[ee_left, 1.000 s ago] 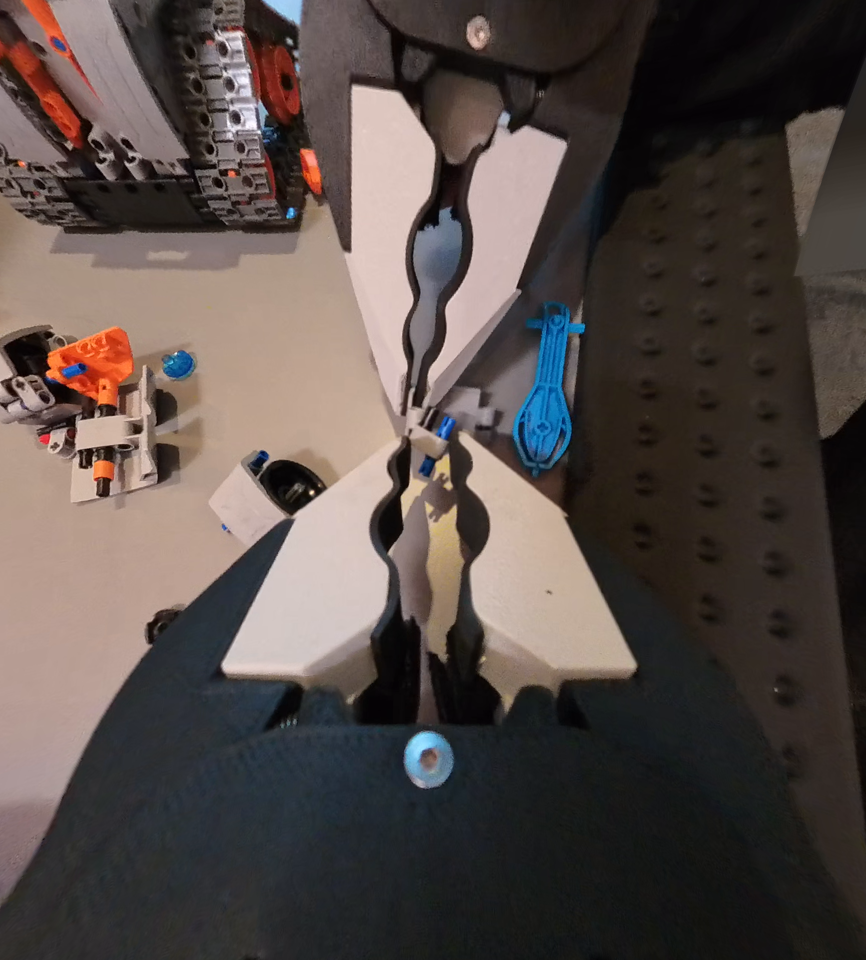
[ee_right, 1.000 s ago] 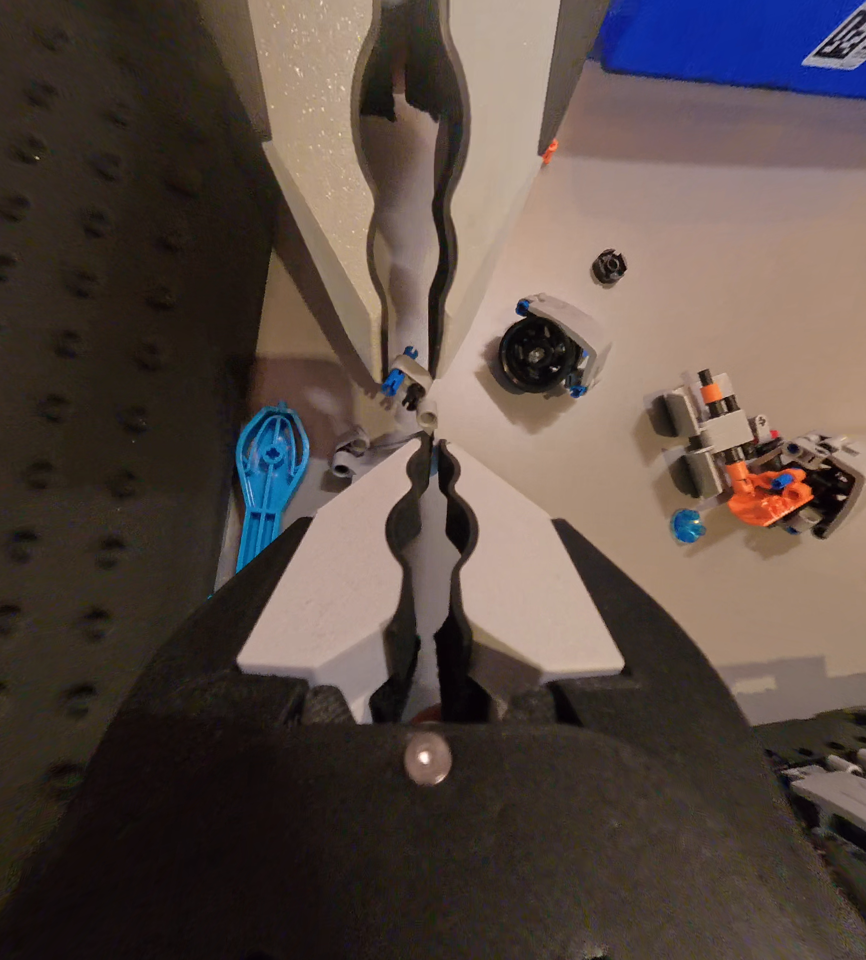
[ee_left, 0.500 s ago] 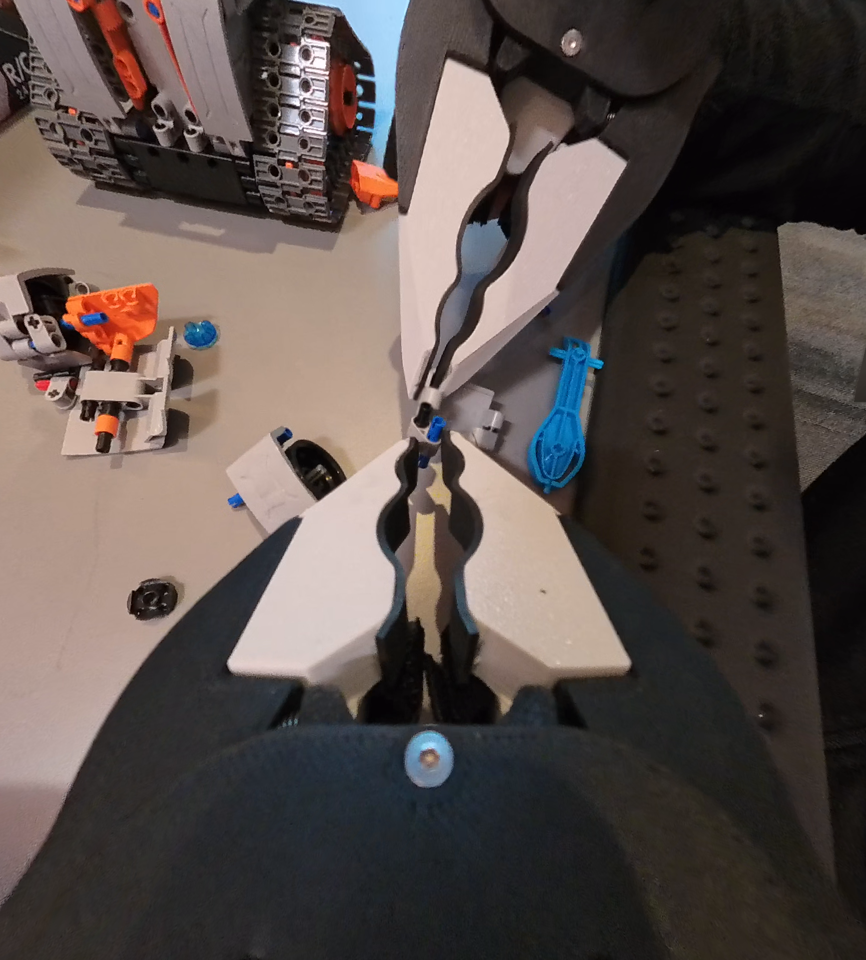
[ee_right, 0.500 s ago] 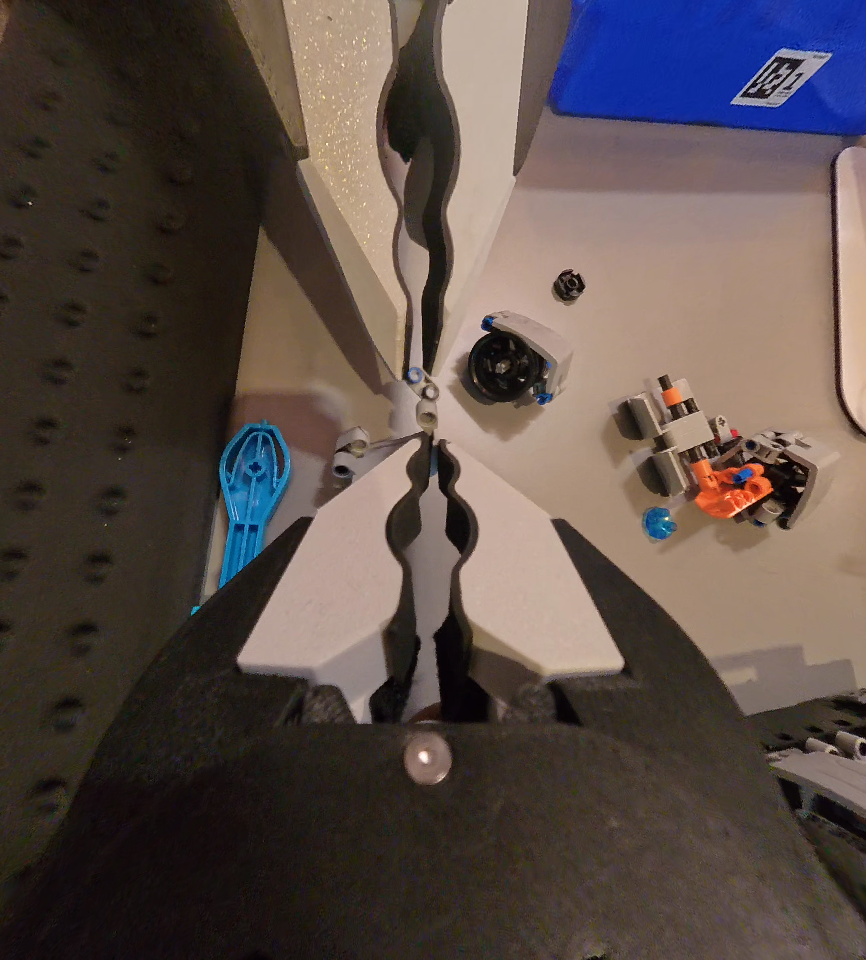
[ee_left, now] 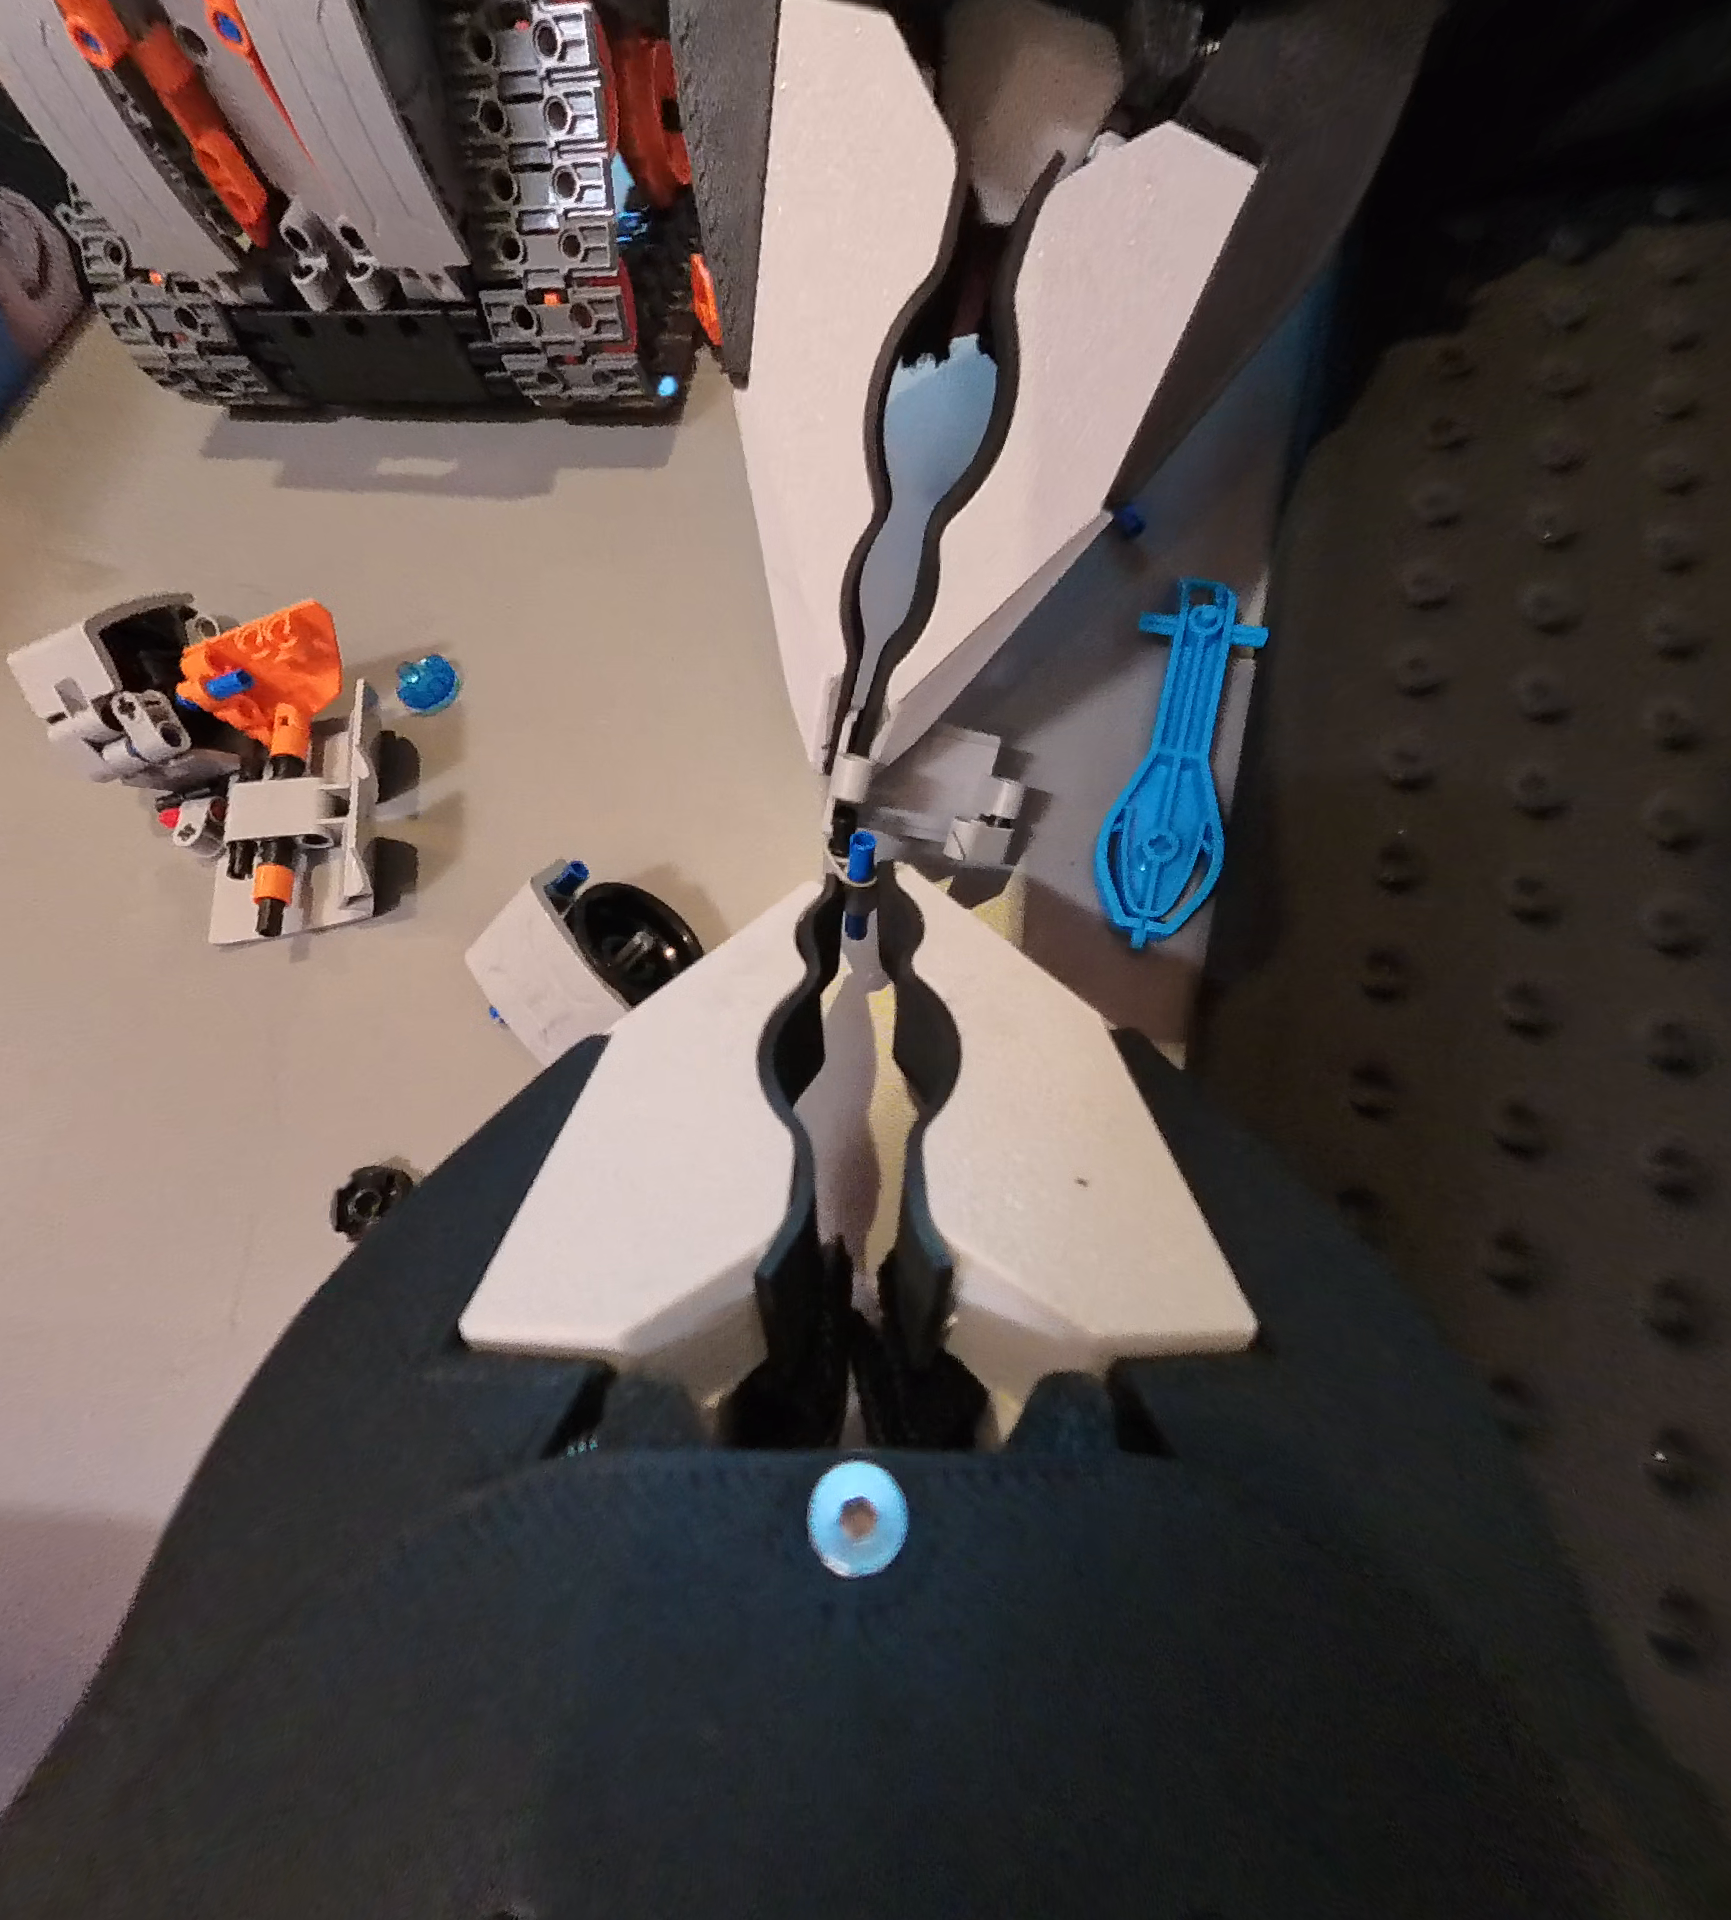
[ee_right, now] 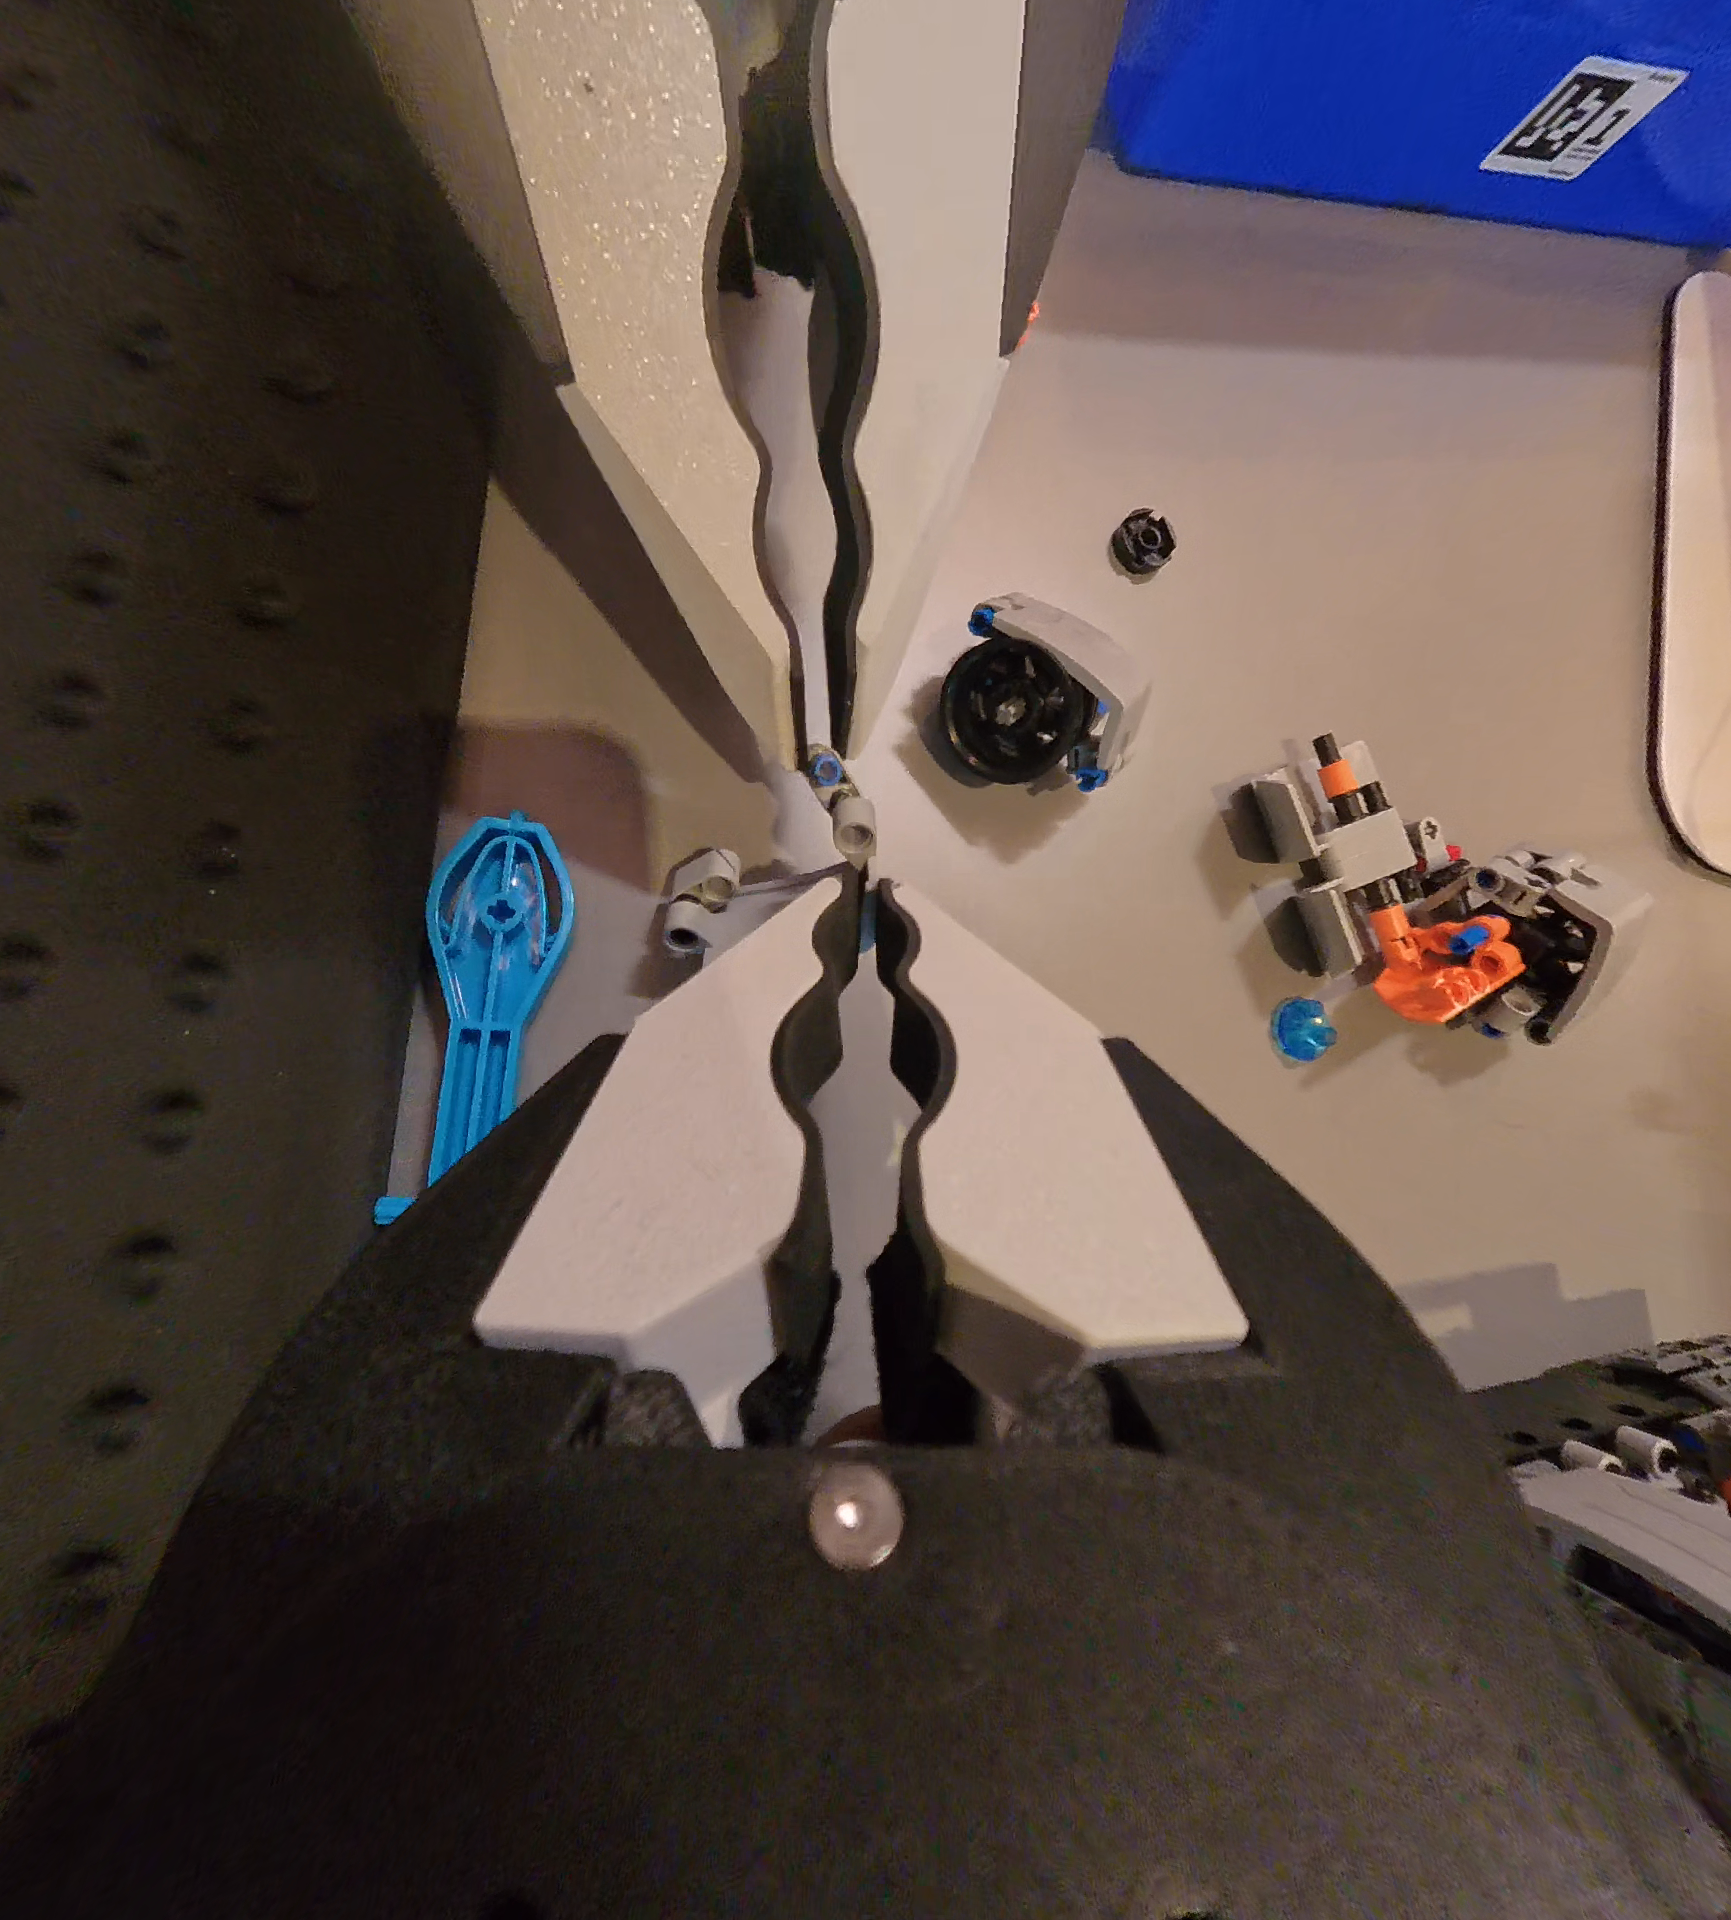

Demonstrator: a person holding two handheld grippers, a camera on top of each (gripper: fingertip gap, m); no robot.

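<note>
A small blue pin (ee_left: 858, 868) is pinched at the tips of the left gripper (ee_left: 853, 902). Tip to tip with it, a grey connector (ee_left: 853, 774) is clamped by the right gripper (ee_right: 866, 896), above the beige table (ee_left: 113, 1143) beside a blue brick separator (ee_left: 1167, 800).

A grey tabletop (ee_left: 165, 1195) carries scattered building-toy parts: an orange-and-grey sub-assembly (ee_left: 248, 748) with a clear blue round stud (ee_left: 427, 686) just beside it, a black wheel in a grey housing (ee_left: 580, 961), and a small black round piece (ee_left: 367, 1200). A blue plastic tool (ee_left: 1167, 790) lies beside a studded black mat (ee_left: 1526, 935); a large tracked model (ee_left: 341, 197) stands behind.
</note>
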